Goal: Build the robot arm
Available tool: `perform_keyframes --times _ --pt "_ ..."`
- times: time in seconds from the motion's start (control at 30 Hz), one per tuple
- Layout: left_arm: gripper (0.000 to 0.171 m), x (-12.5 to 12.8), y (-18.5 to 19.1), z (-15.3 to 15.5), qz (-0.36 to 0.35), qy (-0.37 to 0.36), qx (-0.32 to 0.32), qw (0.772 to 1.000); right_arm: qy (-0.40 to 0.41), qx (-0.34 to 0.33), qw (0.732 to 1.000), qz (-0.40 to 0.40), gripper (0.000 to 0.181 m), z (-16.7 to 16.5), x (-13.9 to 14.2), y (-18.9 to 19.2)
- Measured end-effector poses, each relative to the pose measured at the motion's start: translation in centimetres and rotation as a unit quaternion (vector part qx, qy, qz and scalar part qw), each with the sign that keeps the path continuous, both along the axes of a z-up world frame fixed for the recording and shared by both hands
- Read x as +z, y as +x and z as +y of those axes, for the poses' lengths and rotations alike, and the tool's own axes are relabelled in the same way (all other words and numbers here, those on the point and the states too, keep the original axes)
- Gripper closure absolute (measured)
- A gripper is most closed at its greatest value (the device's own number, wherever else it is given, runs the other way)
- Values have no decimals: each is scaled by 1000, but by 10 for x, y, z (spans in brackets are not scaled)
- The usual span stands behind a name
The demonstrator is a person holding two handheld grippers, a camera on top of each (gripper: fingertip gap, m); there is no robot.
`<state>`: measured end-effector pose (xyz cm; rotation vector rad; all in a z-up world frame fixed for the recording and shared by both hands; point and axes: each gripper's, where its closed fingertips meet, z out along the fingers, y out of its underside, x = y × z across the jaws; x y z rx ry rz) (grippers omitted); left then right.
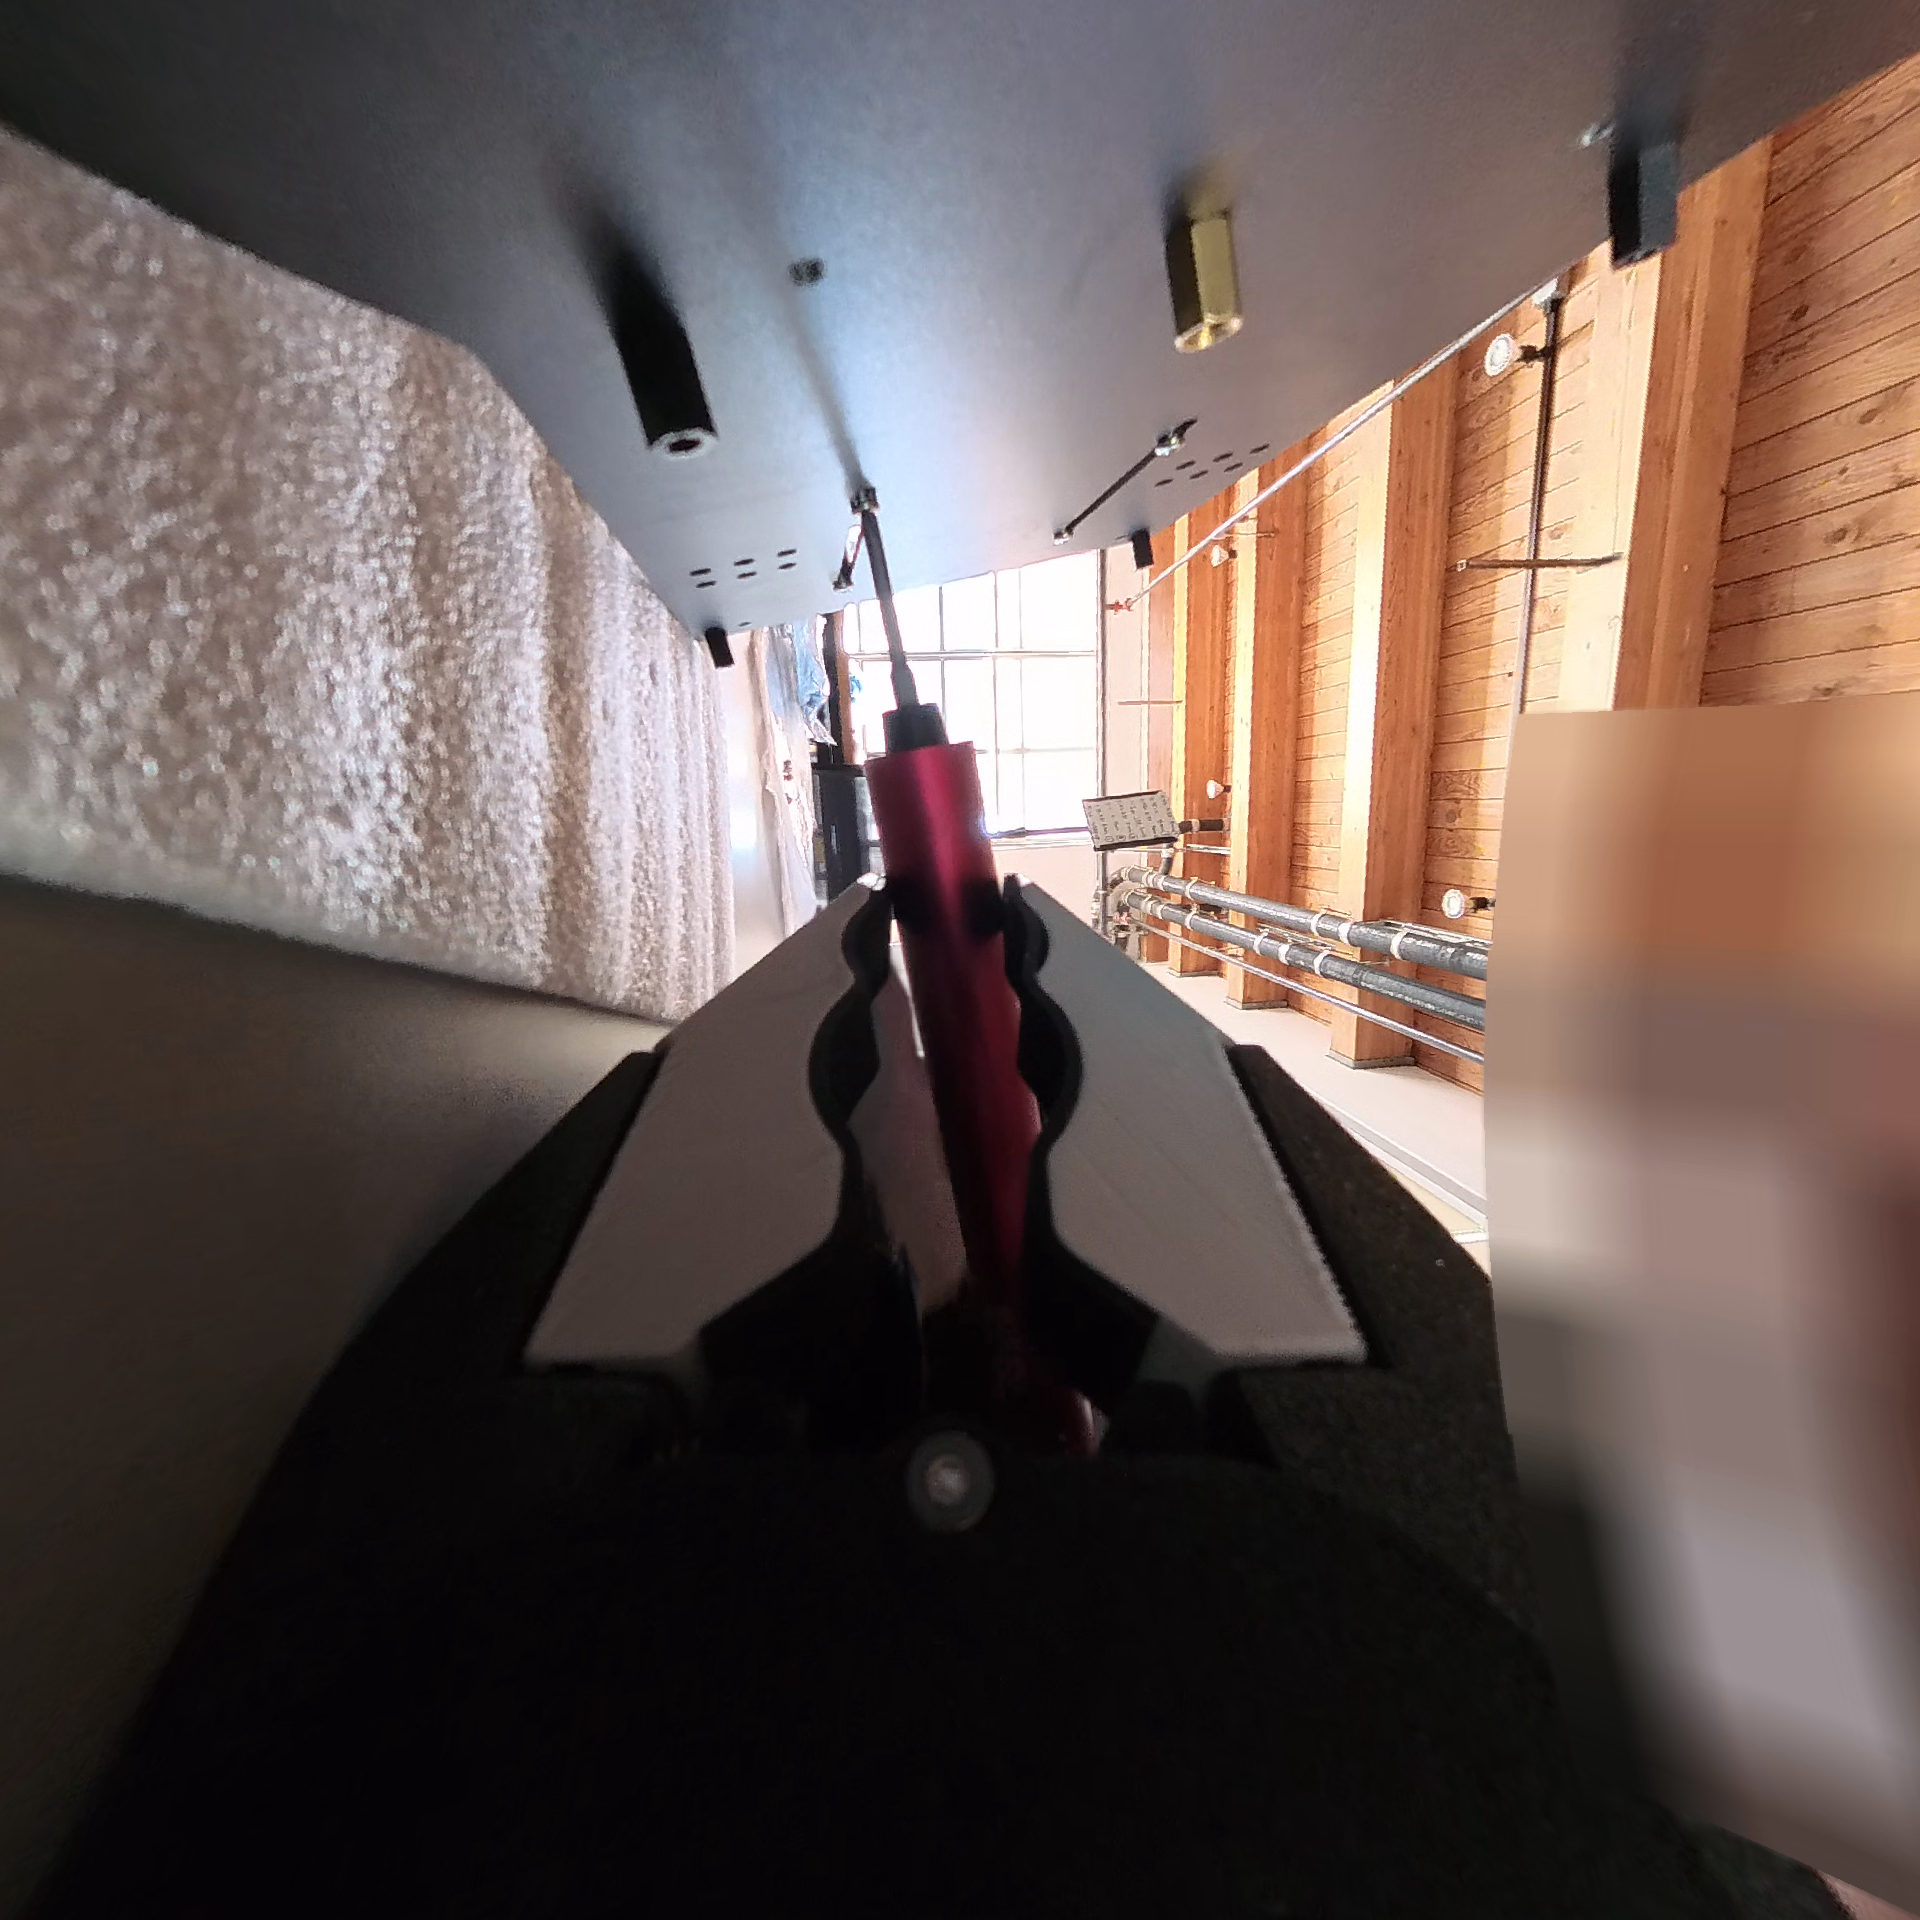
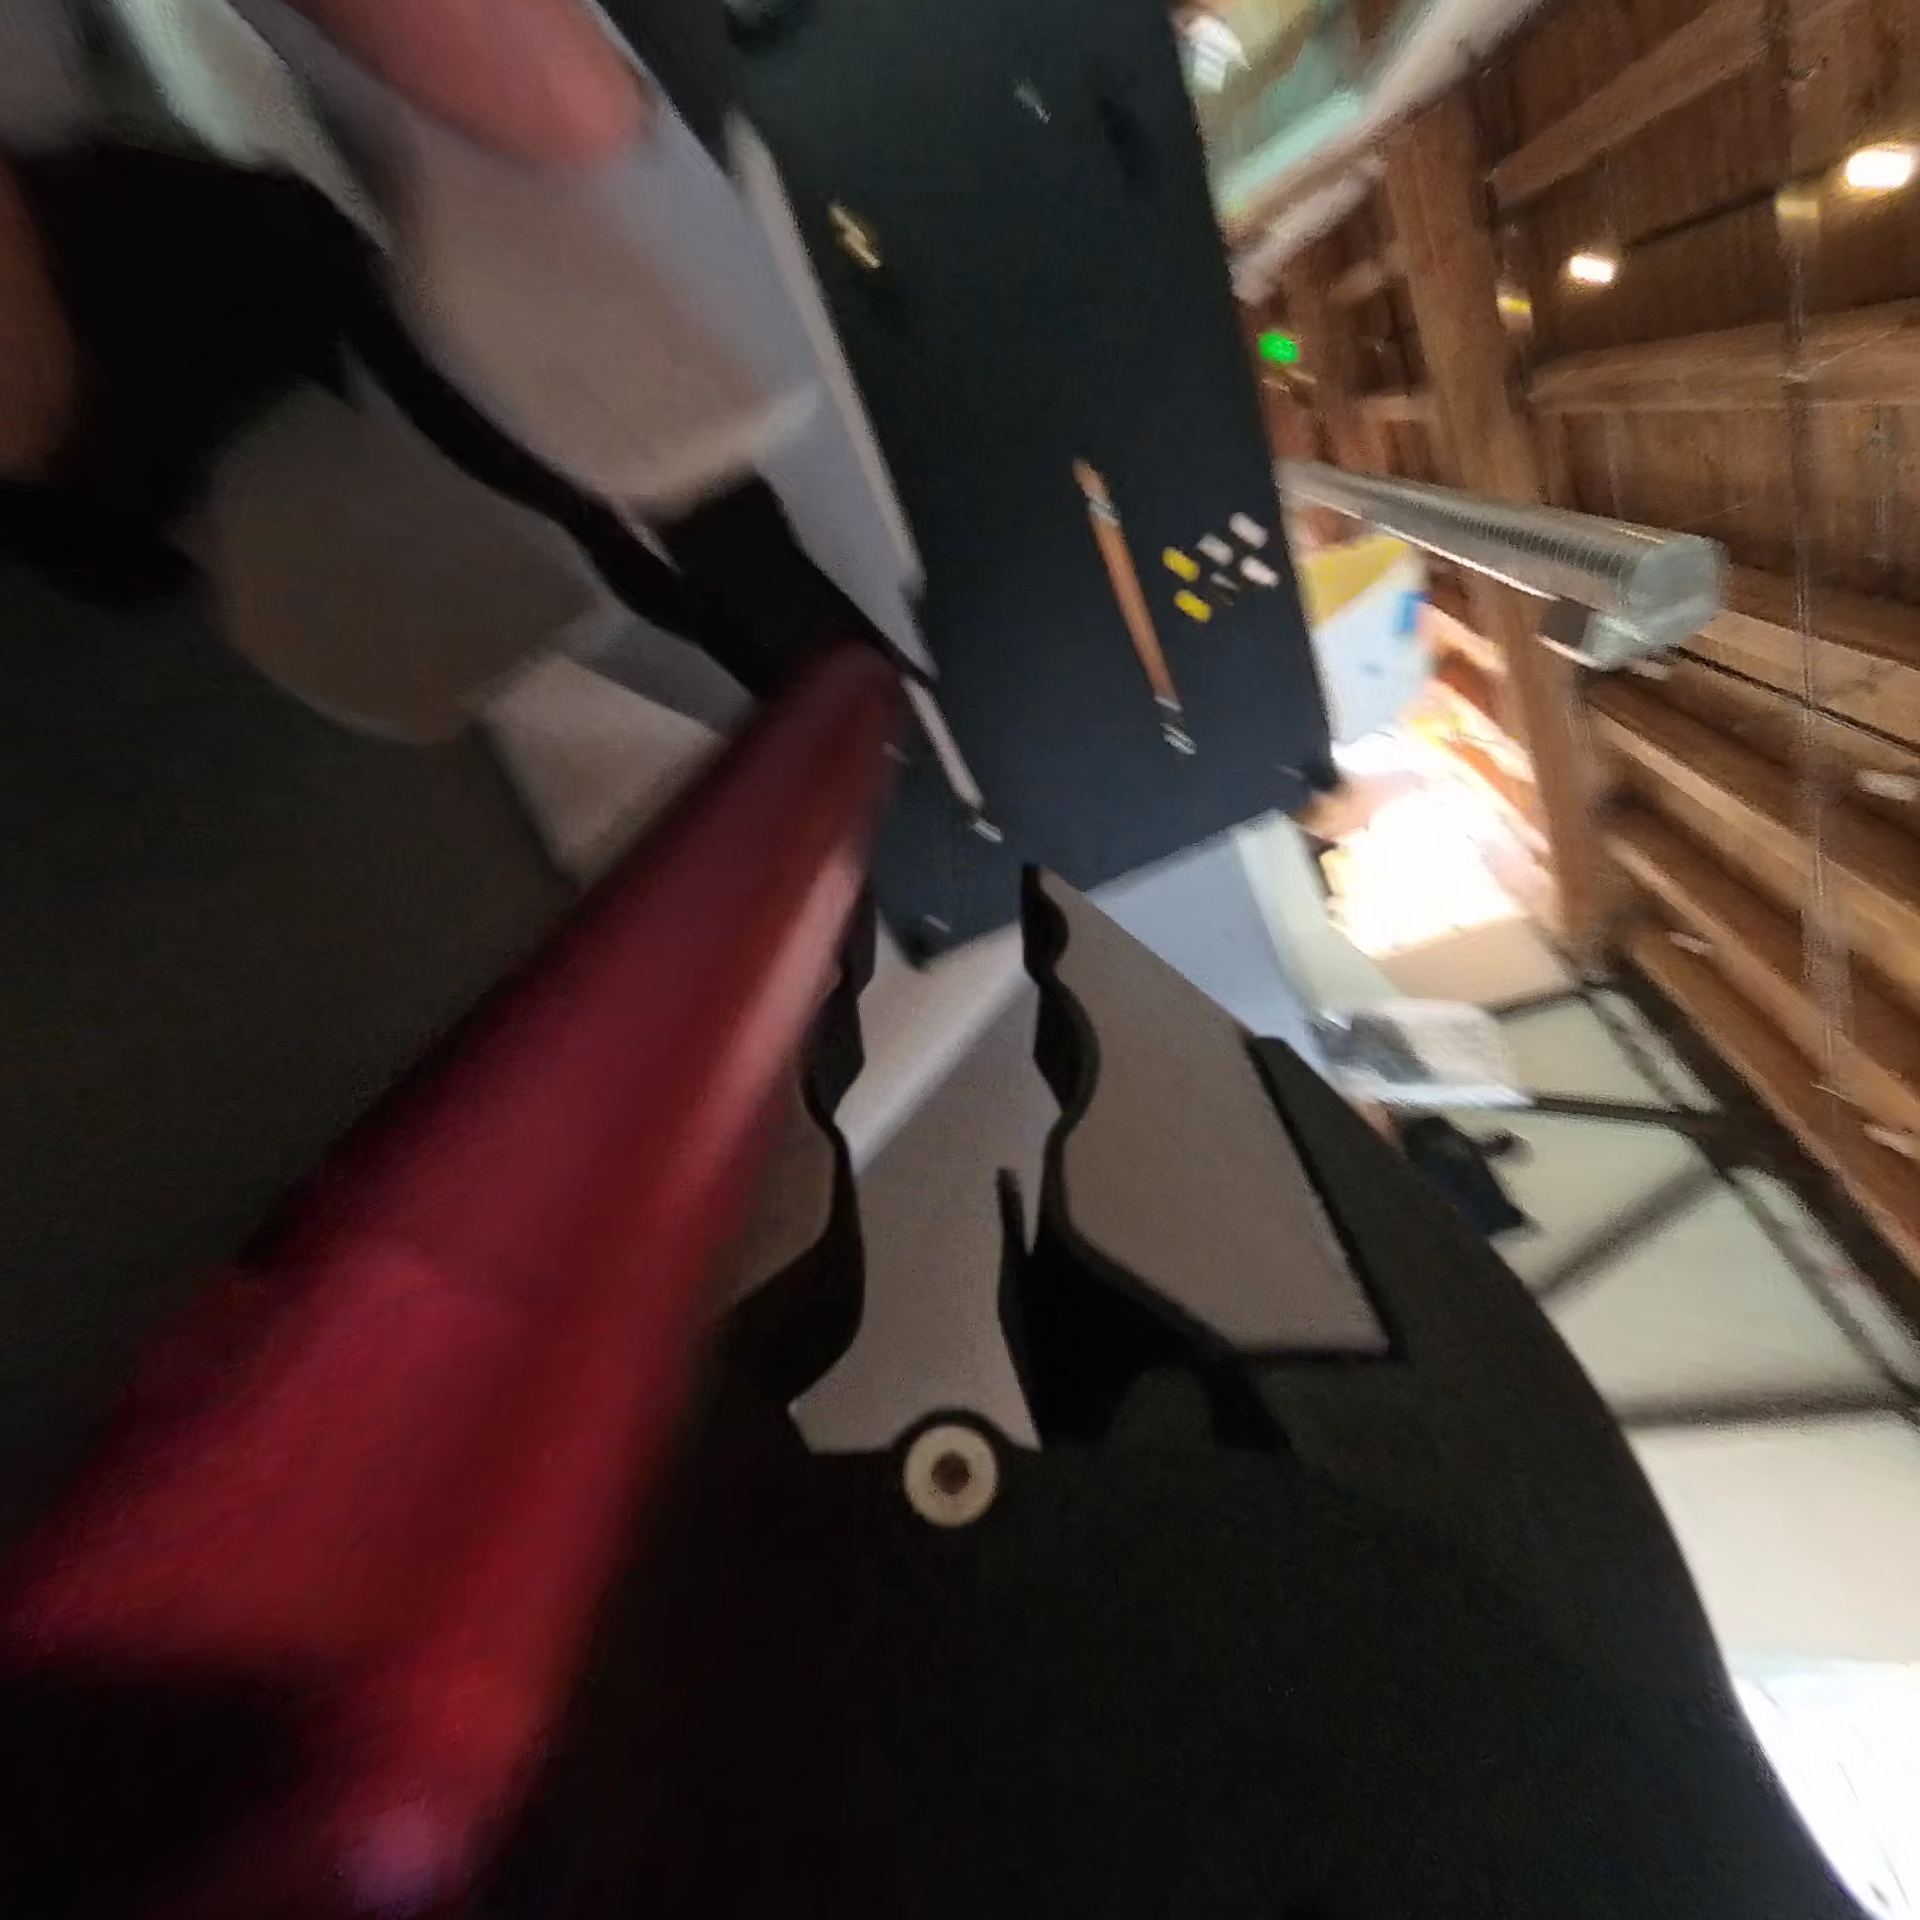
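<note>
Clamped between the two scalloped fingers of the left gripper [image 1: 940,914] is a red screwdriver [image 1: 940,883], its handle running up the middle of the left wrist view and its thin dark shaft reaching far ahead to a small screw [image 1: 864,501] on a dark panel [image 1: 935,208]. Near that screw the panel carries a black standoff [image 1: 665,364] to the left, a brass standoff [image 1: 1203,281] to the right, and a slim rod [image 1: 1117,488] lying along its surface farther right. A pale textured foam sheet [image 1: 260,571] fills the left side beside the panel. In the right wrist view the right gripper [image 2: 940,935] has its fingers parted with bare space between them, gripping nothing; the red screwdriver [image 2: 582,1091] crosses just left of its left finger, blurred and cut off at the lower left, and whether it touches that finger cannot be told. Beyond it the left gripper's pale fingers [image 2: 644,312] show as a smear, with a person's fingertip [image 2: 488,73] at the top edge. The dark panel [image 2: 1039,416] stands behind, bearing a wooden-handled tool [image 2: 1127,592] and a few small yellow and white pieces too blurred to identify. Wooden plank walls [image 1: 1818,416], grey pipes [image 1: 1299,935], a bright gridded window [image 1: 997,665] and a pale floor surround the scene.
</note>
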<state>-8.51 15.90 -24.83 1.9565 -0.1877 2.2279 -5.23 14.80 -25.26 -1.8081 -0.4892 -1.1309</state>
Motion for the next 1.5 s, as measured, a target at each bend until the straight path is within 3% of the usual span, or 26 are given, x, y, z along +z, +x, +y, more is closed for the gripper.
perform_keyframes --times 0.07,0.13,0.2,0.3,0.37,0.4,0.47,0.57,0.7,0.77,0.83,0.9,1.0,1.03,1.07,1.2,1.27,1.3,1.37,1.5 --pt "152 0 0 0 0 0 -1 1000 15 -58 998 -31 167 -24 16 32" --pt "152 0 0 0 0 -1 -3 1000 57 -83 992 81 155 -37 34 60" --pt "152 0 -1 0 -1 -2 -8 1000 109 -81 976 169 154 -40 64 85" --pt "152 0 -3 1 -1 0 -8 1000 30 8 952 304 150 -10 85 104" --pt "152 -2 -2 0 8 6 -9 1000 -76 167 880 437 147 18 91 85" --pt "152 -2 -2 0 9 7 -9 1000 -123 239 843 466 145 31 99 84" --pt "153 -1 -2 1 6 4 -8 1000 -173 312 788 502 151 55 113 109" --pt "152 -2 -2 1 7 6 -6 1000 -295 384 675 556 152 74 106 118" --pt "152 0 -3 1 0 0 -5 1000 -455 442 644 427 155 88 34 97" --pt "151 1 -2 1 -3 -2 -10 1000 -489 471 628 379 159 98 11 77" --pt "151 1 -3 1 -2 -2 -13 1000 -503 509 590 374 159 108 0 57" --pt "151 0 -3 1 -2 -2 -14 1000 -522 525 542 398 154 115 -9 38" --pt "152 0 -3 1 -2 -2 -16 1000 -577 524 412 471 152 103 -5 13" --pt "152 1 -3 1 -2 -3 -17 1000 -584 527 390 478 151 99 -4 8" --pt "152 1 -3 1 -2 -2 -18 1000 -585 541 384 466 155 95 -5 6" --pt "152 0 -2 1 0 -1 -18 1000 -542 634 431 346 161 94 -10 4" --pt "152 0 -2 0 0 0 -19 1000 -495 708 416 285 161 91 1 3" --pt "152 0 -2 1 -1 -2 -19 1000 -473 729 427 250 162 93 1 4" --pt "152 0 -2 1 -1 -2 -19 1000 -454 746 443 201 164 96 -4 8" --pt "152 0 -1 1 2 0 -19 1000 -409 785 439 153 154 92 -10 3"
